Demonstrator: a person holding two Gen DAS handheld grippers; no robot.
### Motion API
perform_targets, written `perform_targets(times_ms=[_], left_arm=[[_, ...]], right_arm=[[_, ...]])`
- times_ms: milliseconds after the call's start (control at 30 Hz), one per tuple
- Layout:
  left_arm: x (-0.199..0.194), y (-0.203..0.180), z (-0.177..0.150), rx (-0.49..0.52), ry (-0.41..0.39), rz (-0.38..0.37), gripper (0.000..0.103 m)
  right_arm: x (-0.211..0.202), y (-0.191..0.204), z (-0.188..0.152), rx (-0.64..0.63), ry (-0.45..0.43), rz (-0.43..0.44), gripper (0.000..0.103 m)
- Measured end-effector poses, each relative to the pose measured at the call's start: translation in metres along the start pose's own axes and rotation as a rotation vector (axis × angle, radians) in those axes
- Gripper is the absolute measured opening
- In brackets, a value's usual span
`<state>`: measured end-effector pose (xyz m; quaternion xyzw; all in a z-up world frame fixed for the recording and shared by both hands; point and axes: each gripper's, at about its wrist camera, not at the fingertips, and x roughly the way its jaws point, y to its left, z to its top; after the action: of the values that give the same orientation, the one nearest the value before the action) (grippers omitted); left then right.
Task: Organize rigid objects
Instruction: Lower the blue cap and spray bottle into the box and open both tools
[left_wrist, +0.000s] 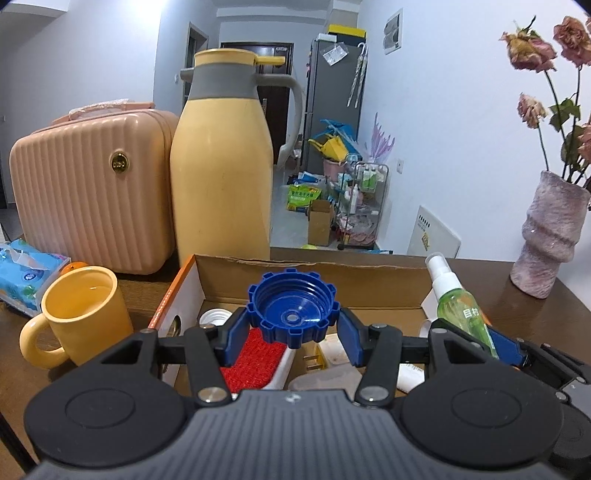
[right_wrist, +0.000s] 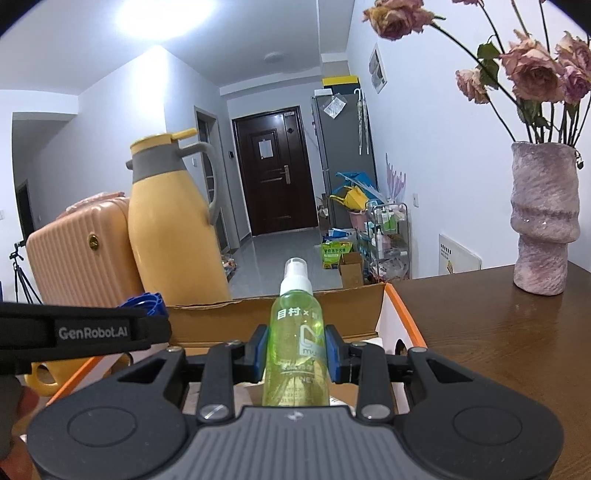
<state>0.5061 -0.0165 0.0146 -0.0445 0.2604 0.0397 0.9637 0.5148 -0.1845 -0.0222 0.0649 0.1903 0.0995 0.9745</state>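
With our left gripper clamped on the blue cap and our right gripper on the green spray bottle above the cardboard box, we judge the fingers could collide, since they sit close together.

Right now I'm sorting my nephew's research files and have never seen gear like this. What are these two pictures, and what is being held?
No robot here: a person carries a hand-held two-finger gripper in each hand, each with a wide-angle camera looking along its fingers. In the left camera's picture, the left gripper clamps a blue toothed screw cap. In the right camera's picture, the right gripper clamps a green spray bottle. Both hang over an open cardboard box on a brown table. Nearby stand a yellow mug, yellow thermos jug, peach case and vase.
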Motion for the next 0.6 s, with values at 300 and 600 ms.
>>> perform_targets(times_ms=[300, 600], left_arm=[[0.008, 0.004, 0.0, -0.011, 0.025, 0.017, 0.053], [0.003, 0.006, -0.001, -0.009, -0.014, 0.092, 0.092]], right_arm=[[0.018, 0.003, -0.003, -0.035, 0.04, -0.013, 0.03], [0.026, 0.0, -0.004, -0.038, 0.11, -0.022, 0.063]])
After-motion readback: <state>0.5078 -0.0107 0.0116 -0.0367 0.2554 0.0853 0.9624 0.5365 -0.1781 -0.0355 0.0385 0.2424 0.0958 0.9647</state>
